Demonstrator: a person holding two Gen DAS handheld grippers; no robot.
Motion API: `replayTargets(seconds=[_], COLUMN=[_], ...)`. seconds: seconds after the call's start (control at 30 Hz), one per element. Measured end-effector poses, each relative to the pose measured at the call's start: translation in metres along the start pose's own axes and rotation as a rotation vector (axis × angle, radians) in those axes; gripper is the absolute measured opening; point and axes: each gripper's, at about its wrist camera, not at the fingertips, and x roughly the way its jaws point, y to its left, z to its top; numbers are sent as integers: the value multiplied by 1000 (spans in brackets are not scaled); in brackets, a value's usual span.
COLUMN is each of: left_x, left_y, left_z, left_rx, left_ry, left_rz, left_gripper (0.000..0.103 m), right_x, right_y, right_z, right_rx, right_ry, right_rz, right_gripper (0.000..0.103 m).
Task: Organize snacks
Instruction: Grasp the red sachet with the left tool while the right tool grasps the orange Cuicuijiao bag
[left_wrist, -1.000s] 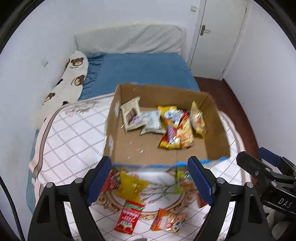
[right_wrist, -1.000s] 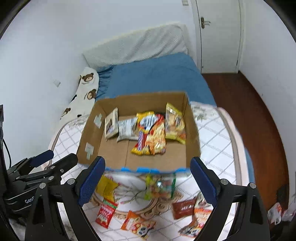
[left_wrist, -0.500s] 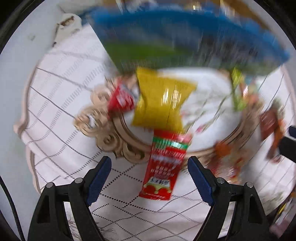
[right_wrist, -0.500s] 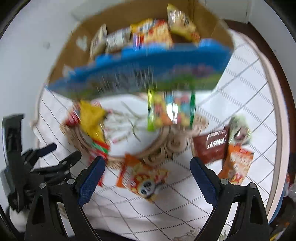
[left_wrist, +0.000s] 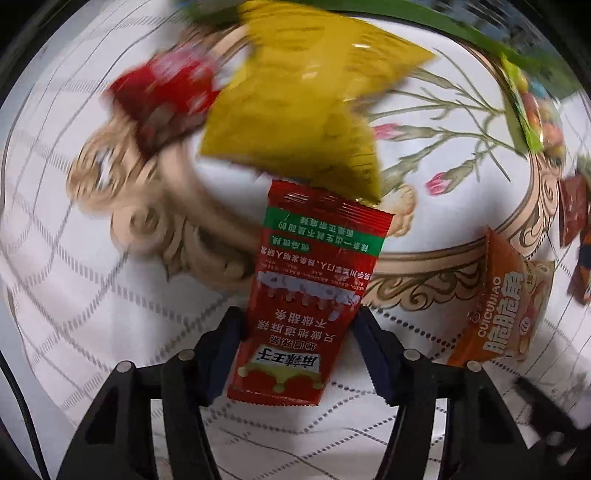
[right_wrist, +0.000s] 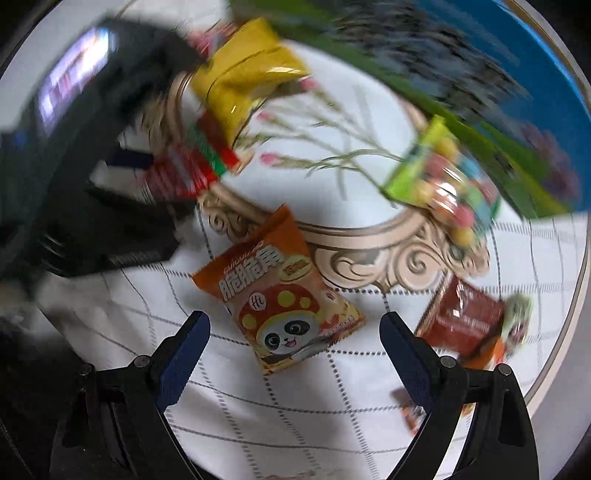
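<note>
- Left wrist view: left gripper (left_wrist: 297, 354), fingers just drawn in, pads pressing both sides of the red sachet (left_wrist: 310, 288) lying on the desk (left_wrist: 74, 295).
- Yellow bag (left_wrist: 306, 99): just beyond the red sachet, overlapping its far end.
- Orange panda packet (right_wrist: 284, 295): right of the red sachet; partly between the wide-spread fingers of the right gripper (right_wrist: 295, 339), untouched.
- Green candy bag (right_wrist: 443, 177): farther right, near the blurred box wall (right_wrist: 480, 74).

Blurred box (right_wrist: 480, 55), perhaps cardboard.
</note>
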Motion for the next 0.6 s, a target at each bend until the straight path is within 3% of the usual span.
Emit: replayTargets(seconds=[0.1,0.23,0.3,0.4,0.53,0.6], left_x=[4,8,12,21,22,21], left_y=[17,22,22,24,28,28], left_z=[-14,-21,-21,-23,-17,-11], left_rx=[-126,-157,-138,-136,-149,-156], left_ry=[32,42,54,62,63,64], left_rz=[-74,-123,-126,-128,-126,-127], left_gripper=[59,61,62,62,63,63], right_x=[16,35,42,45,52,54], right_y=[11,20,17,-18,-79,-90], right_z=[6,8,13,16,-1,-7], right_rx=[-82,-151,-104,159,617,695], right_ry=[28,64,73,92,94,97], right_rz=[-39,-79,-50,56,317,384], right_gripper=[95,93,79,64,65,71])
